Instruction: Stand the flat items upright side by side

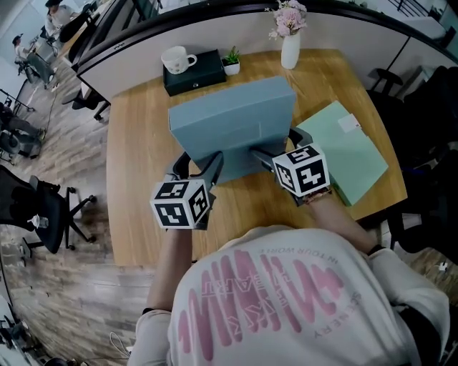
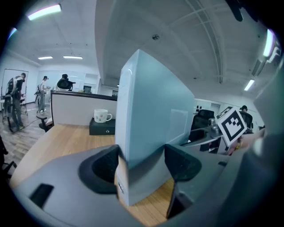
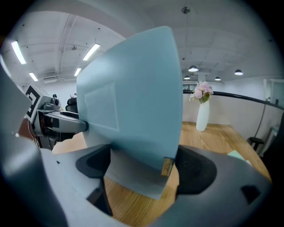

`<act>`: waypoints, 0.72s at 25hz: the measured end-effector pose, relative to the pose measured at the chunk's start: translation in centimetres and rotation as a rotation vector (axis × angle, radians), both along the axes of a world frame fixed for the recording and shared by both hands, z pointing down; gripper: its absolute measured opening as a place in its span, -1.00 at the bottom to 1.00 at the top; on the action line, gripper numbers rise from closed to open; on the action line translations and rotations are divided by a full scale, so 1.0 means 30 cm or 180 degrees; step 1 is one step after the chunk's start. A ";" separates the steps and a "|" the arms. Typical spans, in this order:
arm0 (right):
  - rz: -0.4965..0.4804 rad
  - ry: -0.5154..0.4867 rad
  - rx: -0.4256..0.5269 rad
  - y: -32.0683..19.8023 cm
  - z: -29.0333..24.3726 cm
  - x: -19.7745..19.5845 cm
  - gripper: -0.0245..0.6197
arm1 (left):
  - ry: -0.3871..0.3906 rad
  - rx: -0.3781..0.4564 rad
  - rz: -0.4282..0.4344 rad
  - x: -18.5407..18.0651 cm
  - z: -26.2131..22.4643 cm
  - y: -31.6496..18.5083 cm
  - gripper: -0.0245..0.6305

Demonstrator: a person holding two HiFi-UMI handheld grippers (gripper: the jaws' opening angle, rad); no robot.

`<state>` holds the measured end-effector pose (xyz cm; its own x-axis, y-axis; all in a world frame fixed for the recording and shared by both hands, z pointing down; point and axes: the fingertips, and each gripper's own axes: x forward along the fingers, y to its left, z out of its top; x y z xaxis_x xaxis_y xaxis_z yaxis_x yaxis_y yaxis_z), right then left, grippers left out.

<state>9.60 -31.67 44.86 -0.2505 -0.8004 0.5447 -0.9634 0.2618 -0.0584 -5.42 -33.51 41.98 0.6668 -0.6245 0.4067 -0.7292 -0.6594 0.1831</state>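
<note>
Nearest is the person's pink-printed shirt (image 1: pixel 265 300), with both arms reaching out over the wooden table (image 1: pixel 136 143). The left gripper (image 1: pixel 198 166) has its two pads pressed on the near left corner of a thick blue-grey folder (image 1: pixel 232 121), one pad on each face. The right gripper (image 1: pixel 275 150) is clamped the same way on the folder's near right corner, so both grippers hold it along its near edge. In both gripper views the folder rises tilted from between the jaws, with wood showing under its near edge. Whether its far edge rests on the table cannot be told. To the right, a pale green folder (image 1: pixel 351 154) lies flat on the table, near the right gripper. Farther back on the left sits a black box (image 1: pixel 193 71) with a white mug (image 1: pixel 177 59) on top and a small potted plant (image 1: pixel 231 62) beside it. At the far edge stands a white vase (image 1: pixel 290 50) of pink flowers (image 1: pixel 288 18).
</note>
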 end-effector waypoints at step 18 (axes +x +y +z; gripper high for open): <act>0.0046 0.0008 0.0038 0.001 0.011 -0.023 0.47 | 0.0249 0.0167 -0.0012 -0.027 -0.006 -0.022 0.10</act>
